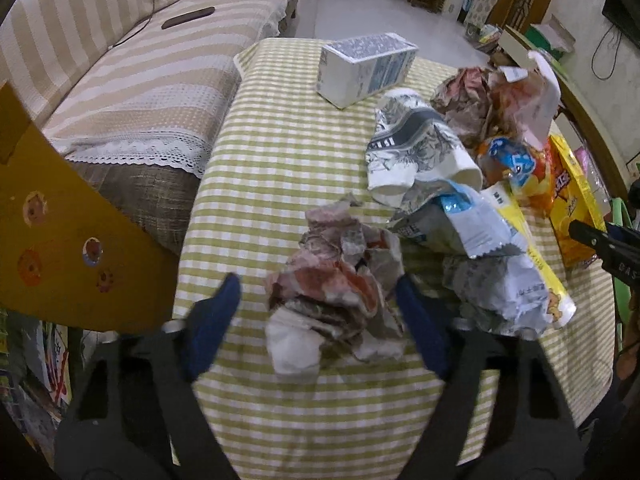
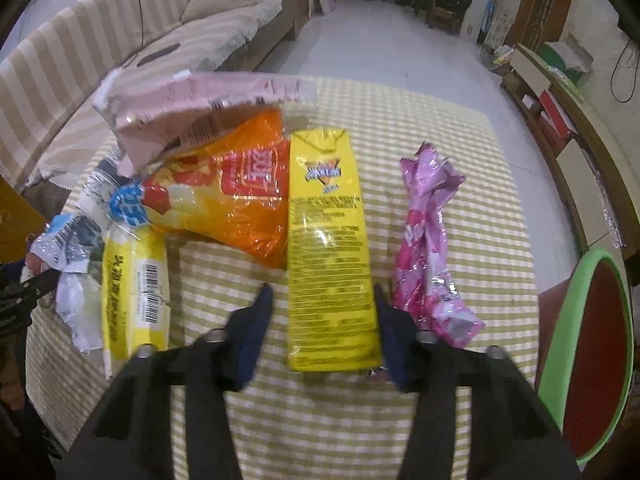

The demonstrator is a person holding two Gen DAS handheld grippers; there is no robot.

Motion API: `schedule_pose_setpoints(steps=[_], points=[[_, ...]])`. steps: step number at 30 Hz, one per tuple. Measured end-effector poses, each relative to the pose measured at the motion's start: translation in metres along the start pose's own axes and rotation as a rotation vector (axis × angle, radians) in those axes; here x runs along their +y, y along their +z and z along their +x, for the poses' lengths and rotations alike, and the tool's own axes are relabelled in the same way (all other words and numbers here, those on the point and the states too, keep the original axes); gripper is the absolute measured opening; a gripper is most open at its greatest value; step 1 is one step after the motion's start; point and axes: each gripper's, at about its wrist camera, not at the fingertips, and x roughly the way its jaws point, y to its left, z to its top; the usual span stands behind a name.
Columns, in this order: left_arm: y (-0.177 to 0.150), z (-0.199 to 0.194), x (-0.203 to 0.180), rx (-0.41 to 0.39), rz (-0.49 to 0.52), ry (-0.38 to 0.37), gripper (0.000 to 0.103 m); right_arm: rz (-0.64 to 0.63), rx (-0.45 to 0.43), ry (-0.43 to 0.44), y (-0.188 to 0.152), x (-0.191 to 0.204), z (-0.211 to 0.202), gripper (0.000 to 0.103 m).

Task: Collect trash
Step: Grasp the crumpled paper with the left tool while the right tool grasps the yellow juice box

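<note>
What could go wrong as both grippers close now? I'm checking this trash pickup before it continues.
1. The left gripper has open jaws around a loose crumpled wrapper; it may pinch only a flap, or the checked tablecloth too.
2. The right gripper straddles the yellow packet, with the pink wrapper beside one finger; that could be dragged along.
</note>
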Motion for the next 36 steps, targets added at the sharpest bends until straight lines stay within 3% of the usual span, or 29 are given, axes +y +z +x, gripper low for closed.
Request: schedule_pose_setpoints(steps=[5, 8, 36], points=[[-0.001, -0.007, -0.005, -0.011, 0.032, 0.008, 0.044, 0.008, -0.022, 0.006, -0.004, -0.002, -0.008, 0.036], [-0.001, -0.013, -0.003, -0.019, 0.019, 0.004, 0.041, 0.014, -0.05, 0.007, -0.006, -0.004, -0.02, 0.036], [-0.001, -0.119, -0.038, -0.223, 0.047, 0.008, 0.04, 0.059, -0.24, 0.065, -0.031, -0.017, -0.125, 0.036]])
